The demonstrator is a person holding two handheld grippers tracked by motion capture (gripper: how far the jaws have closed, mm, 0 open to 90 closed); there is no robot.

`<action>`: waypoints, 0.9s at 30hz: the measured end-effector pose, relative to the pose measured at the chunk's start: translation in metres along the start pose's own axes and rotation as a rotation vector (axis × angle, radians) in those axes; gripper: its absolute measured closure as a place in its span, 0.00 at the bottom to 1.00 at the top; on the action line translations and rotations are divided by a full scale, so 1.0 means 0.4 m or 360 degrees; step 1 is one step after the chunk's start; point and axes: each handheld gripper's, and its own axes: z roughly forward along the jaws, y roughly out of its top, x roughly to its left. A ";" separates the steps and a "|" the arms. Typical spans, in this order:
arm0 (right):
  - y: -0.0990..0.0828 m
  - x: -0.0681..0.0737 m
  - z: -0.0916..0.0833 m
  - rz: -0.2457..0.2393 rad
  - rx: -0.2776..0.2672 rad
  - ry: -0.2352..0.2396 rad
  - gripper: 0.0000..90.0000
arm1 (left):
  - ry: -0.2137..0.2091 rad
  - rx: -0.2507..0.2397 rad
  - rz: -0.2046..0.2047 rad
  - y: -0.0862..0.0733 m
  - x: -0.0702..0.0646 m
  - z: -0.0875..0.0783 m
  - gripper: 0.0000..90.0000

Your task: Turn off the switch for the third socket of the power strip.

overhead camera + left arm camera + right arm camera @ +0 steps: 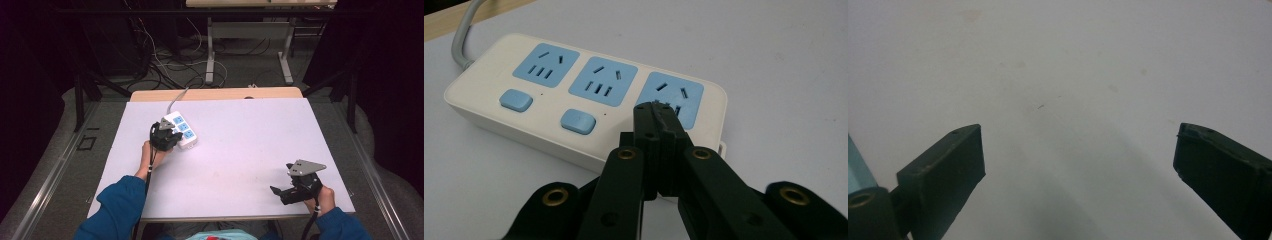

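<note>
High view: a white rectangular plastic power strip with three pale blue socket faces [180, 130] lies on the left part of the pale lilac matte tabletop [240, 145], somewhat toward its far edge, set at a slant. Its grey cable [176, 99] runs off the far edge of the tabletop. The left black tool [167, 135], held in the person's left hand [148, 156], sits at the near left side of the strip. The right black tool [280, 192], topped by a grey three-cornered plate [305, 167], rests at the near right corner of the tabletop in the right hand [324, 198], well apart from the strip. Both forearms wear blue sleeves [117, 210].

Left gripper view: detail that the high view cannot resolve. The left tool [656, 107] has its jaws pressed together, with nothing between them, and their tips are over the strip [574, 100] at the socket face nearest the end away from the cable. Two rounded blue rocker buttons [574, 121] sit beside the other two faces; the tool covers the place beside the third. The casing is smooth, with rounded corners. Brass-coloured rivets mark the tool's black links. No lettering is legible.

Right gripper view: the right tool [1078, 155] has its jaws spread wide over bare tabletop [1063, 65], whose surface carries faint specks.
</note>
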 end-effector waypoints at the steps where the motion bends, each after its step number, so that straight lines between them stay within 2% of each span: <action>1: 0.000 0.002 0.001 0.0014 -0.0002 0.0004 0.06 | 0.0000 0.0000 0.0000 0.000 0.000 0.000 1.00; 16: 0.000 0.002 0.002 0.0010 0.0004 0.0004 0.06 | 0.0000 -0.0012 0.0000 -0.003 0.000 0.002 1.00; 18: 0.000 0.001 0.002 -0.0010 -0.0001 0.0004 0.06 | -0.0002 -0.0007 -0.0006 -0.004 0.000 0.001 1.00; 25: 0.000 0.003 0.001 0.0008 0.0001 0.0002 0.06 | -0.0004 -0.0004 -0.0007 -0.004 0.000 0.001 1.00; 26: 0.000 0.002 0.001 0.0008 0.0004 0.0003 0.06 | 0.0016 -0.0025 -0.0012 -0.005 -0.002 0.003 1.00; 27: 0.000 0.002 0.001 0.0008 0.0004 0.0003 0.06 | -0.0004 -0.0008 -0.0005 -0.004 0.000 0.001 1.00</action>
